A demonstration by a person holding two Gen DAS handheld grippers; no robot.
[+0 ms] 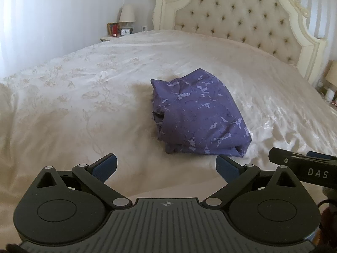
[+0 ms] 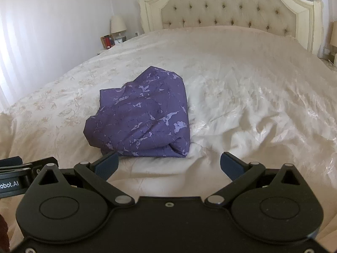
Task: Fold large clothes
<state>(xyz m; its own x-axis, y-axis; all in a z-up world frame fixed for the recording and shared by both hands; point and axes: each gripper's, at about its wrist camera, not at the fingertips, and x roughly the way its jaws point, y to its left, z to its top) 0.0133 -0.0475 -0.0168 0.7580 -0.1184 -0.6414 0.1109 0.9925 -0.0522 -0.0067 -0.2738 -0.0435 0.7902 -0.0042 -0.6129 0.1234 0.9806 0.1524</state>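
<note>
Purple garment (image 1: 195,113) lies folded, compact, patterned, on bedspread (image 1: 84,84).

Both looking low across the bed (image 1: 84,88) toward the headboard (image 1: 242,16) at 12 o'clock. Left view: purple folded cloth (image 1: 198,116) near, at 1 o'clock. Right view: same cloth at 11 o'clock; both sharing nightstand lamp (image 2: 118,24).

We see the folded purple patterned garment (image 1: 195,113) lying on the cream satin bedspread (image 1: 84,97), near the middle of the bed. Behind it, at the far end, stands the tufted cream headboard (image 1: 238,16). Left of the headboard sits a small white bedside table (image 1: 107,39) bearing a white-shaded lamp (image 1: 127,14). Our two grippers, the left gripper (image 1: 167,164) and the right gripper (image 2: 169,164), hang before the garment, left beside right, apart from it.
</note>
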